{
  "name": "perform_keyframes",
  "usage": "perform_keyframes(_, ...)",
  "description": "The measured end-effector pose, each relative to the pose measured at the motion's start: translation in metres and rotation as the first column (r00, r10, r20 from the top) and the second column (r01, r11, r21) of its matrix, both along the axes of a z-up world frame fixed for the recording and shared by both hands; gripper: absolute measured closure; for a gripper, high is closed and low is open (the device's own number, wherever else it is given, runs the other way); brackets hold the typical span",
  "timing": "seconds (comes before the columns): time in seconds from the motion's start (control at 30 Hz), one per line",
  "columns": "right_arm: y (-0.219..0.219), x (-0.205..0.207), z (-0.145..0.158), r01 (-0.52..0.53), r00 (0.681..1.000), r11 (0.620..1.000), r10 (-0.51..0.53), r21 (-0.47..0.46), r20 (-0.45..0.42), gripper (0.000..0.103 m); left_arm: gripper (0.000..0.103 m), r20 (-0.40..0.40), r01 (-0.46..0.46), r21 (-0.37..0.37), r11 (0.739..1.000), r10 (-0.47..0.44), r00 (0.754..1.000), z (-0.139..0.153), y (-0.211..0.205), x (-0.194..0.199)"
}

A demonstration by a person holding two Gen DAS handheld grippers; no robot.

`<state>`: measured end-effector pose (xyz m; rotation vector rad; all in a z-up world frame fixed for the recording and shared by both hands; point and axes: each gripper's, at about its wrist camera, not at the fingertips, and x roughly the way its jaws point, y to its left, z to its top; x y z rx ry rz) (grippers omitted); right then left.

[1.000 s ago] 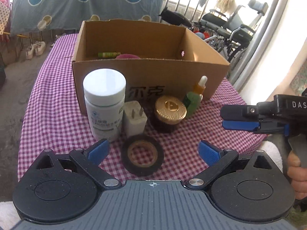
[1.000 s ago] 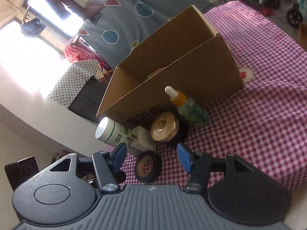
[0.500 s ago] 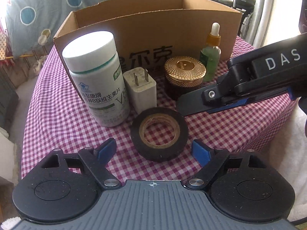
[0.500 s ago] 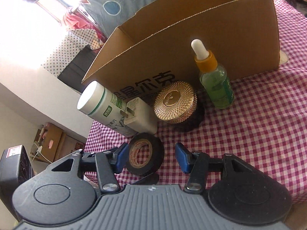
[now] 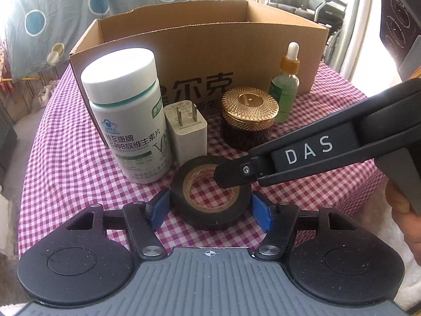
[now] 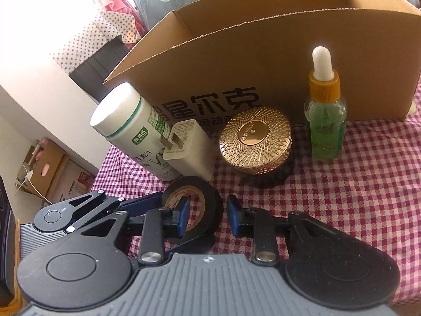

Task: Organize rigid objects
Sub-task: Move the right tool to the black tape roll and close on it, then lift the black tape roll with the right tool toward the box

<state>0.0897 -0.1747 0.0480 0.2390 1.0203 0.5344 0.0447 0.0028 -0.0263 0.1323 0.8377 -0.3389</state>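
A black tape roll (image 5: 210, 197) lies flat on the checked cloth. My left gripper (image 5: 210, 209) is open with a blue pad on each side of the roll, close to its rim. My right gripper (image 6: 208, 217) is open too; its left pad (image 6: 183, 217) sits inside the roll's hole and the right pad outside the rim (image 6: 210, 210). In the left wrist view the right gripper (image 5: 231, 173) reaches in from the right over the roll. Behind stand a white pill bottle (image 5: 126, 121), a white charger plug (image 5: 185, 131), a gold-lidded jar (image 5: 248, 115) and a green dropper bottle (image 5: 285, 89).
An open cardboard box (image 5: 200, 60) stands behind the row of objects, its inside hidden. The table's front edge lies just under the grippers. A white wall and cartons (image 6: 47, 173) are off the table's left side in the right wrist view.
Both grippers have moved in on the tape roll. The left pads now flank it, and the right gripper has come down so one pad is in the hole.
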Motion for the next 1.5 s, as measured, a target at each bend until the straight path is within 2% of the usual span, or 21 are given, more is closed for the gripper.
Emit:
perform_keyframes(0.2,0.000,-0.002,-0.001,-0.003,1.000,1.000,0.003,-0.018,0.008,0.080,0.037,0.004,-0.004,-0.009,1.000,0.004,1.000,-0.001,-0.009,-0.002)
perform_keyframes(0.7,-0.019,-0.020,0.006,0.036,0.999,0.998,-0.035,-0.046,0.031,0.080,0.037,0.025,0.038,-0.021,0.999,-0.037,0.999,-0.009,-0.027,-0.017)
perform_keyframes(0.83,-0.025,-0.023,0.000,0.051,0.999,0.998,-0.050,-0.037,0.011,0.081,0.037,0.001,0.053,-0.011,0.999,-0.053,0.999,-0.013,-0.032,-0.014)
perform_keyframes(1.23,-0.031,-0.020,-0.004,0.056,0.998,0.998,-0.056,-0.001,0.003,0.081,0.033,-0.002,0.071,0.001,0.997,-0.071,0.997,-0.018,-0.037,-0.002)
perform_keyframes(1.5,-0.032,-0.021,-0.003,0.058,0.998,0.998,-0.058,0.002,0.011,0.080,0.036,0.012,0.062,-0.004,0.998,-0.062,0.998,-0.016,-0.036,-0.003)
